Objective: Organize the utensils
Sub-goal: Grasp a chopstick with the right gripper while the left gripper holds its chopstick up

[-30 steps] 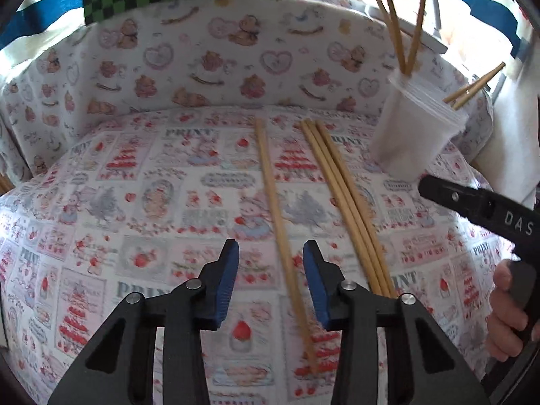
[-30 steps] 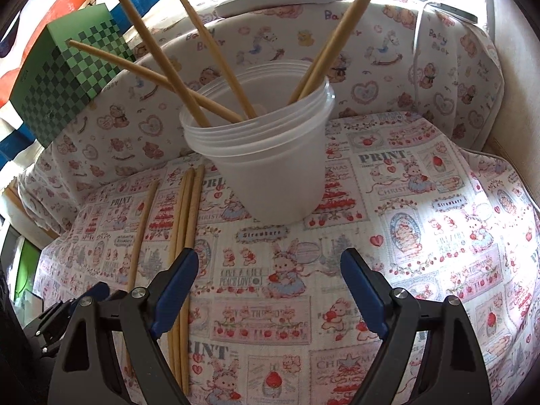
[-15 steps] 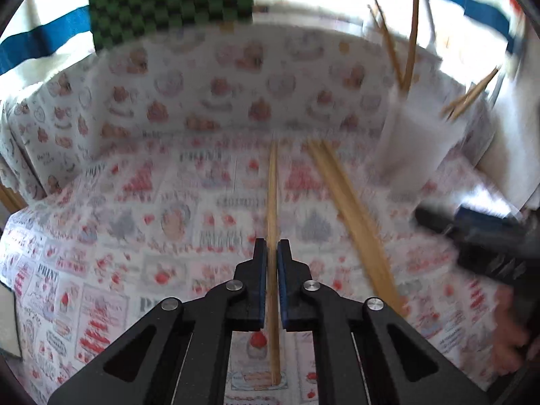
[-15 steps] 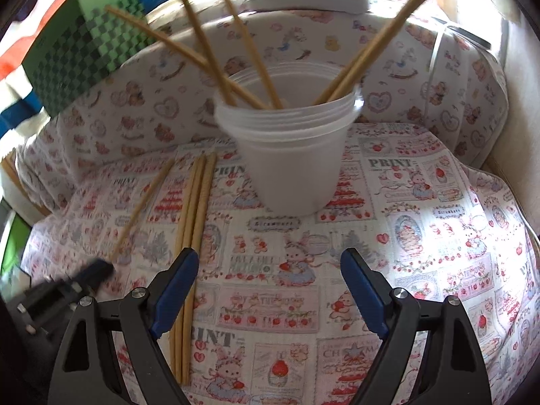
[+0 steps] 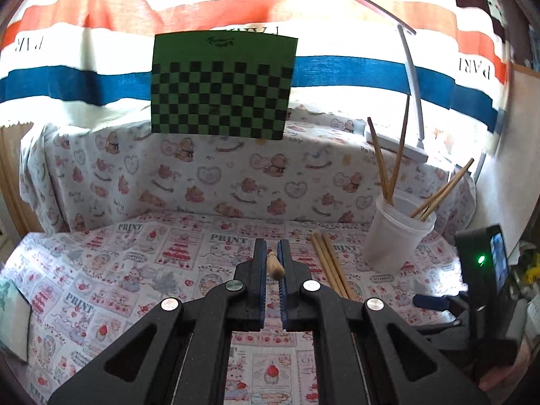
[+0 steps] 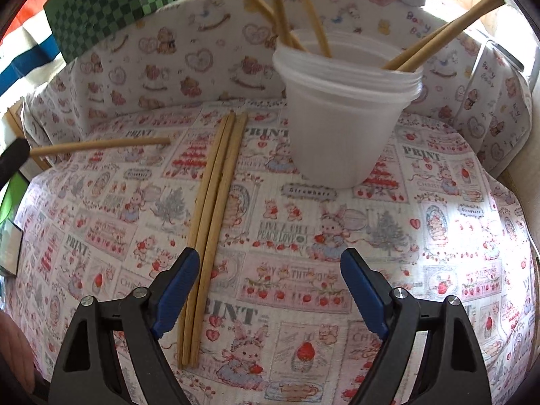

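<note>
My left gripper [image 5: 272, 261] is shut on one wooden chopstick [image 5: 275, 267], whose end shows foreshortened between the blue pads. In the right wrist view that same chopstick [image 6: 101, 145] hangs level above the cloth at the left. Three chopsticks [image 6: 211, 216] lie side by side on the printed cloth, also seen in the left wrist view as a bundle [image 5: 329, 263]. A white plastic cup [image 6: 344, 114] holds several chopsticks and stands upright; the cup [image 5: 396, 233] is at the right in the left wrist view. My right gripper [image 6: 266, 290] is open above the cloth, its left pad beside the bundle.
A green checkered box [image 5: 221, 84] stands behind the padded back wall [image 5: 209, 175]. A white lamp arm [image 5: 413, 81] rises at the back right. A striped cloth hangs behind. The printed tablecloth [image 6: 371, 236] covers the whole work surface, with raised edges at back and right.
My left gripper closed on the single chopstick, then lifted it off the cloth and tilted up. My right gripper shifted left, toward the lying bundle, and stayed open.
</note>
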### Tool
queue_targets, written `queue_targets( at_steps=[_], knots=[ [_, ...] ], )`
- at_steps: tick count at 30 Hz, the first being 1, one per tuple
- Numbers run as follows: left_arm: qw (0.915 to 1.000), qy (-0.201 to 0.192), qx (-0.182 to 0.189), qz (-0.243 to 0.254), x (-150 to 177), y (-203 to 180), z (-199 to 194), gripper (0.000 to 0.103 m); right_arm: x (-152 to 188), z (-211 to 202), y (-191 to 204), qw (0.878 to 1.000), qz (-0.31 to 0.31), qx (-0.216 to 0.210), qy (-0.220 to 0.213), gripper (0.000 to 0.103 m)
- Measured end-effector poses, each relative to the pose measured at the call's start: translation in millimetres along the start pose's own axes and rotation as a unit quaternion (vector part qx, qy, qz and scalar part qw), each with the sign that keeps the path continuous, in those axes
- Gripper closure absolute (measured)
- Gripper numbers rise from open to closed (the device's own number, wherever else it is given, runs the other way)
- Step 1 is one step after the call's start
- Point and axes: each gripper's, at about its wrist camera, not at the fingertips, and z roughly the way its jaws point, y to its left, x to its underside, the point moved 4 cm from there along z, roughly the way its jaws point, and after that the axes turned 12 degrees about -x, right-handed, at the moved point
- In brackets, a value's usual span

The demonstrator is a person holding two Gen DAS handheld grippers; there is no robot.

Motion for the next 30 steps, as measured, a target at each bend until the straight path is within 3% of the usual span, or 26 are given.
queue_targets(
  at_steps=[7,10,15,19,21,25,30],
  knots=[
    [0.9996,-0.015,0.002,-0.025,-2.1,12.4,-6.8,0.098,5.0,8.4,11.1,1.0,-0.026,-0.002,0.008,0.029],
    [0.9993,-0.025,-0.009,-0.028,-3.9,16.0,-9.5,0.098,5.2,5.6,12.8,1.0,-0.031,0.004,0.0,0.045],
    [0.9992,-0.022,-0.008,-0.032,-5.2,18.5,-8.7,0.098,5.1,5.1,10.4,1.0,-0.021,0.0,0.003,0.046],
    [0.9989,-0.036,-0.017,-0.023,-4.5,15.5,-11.9,0.098,9.4,5.7,22.3,0.998,-0.062,0.019,0.007,0.048],
    [0.9986,-0.043,-0.022,-0.021,-4.4,15.0,-13.4,0.098,11.5,6.7,30.5,0.997,-0.077,0.025,0.007,0.056],
    [0.998,-0.052,-0.025,-0.024,-4.7,16.3,-15.5,0.098,15.5,6.4,38.9,0.997,-0.081,0.006,0.007,0.096],
    [0.9979,-0.052,-0.025,-0.029,-5.0,17.3,-15.4,0.098,6.6,-9.9,32.2,0.997,-0.056,-0.003,-0.046,0.096]
  ],
)
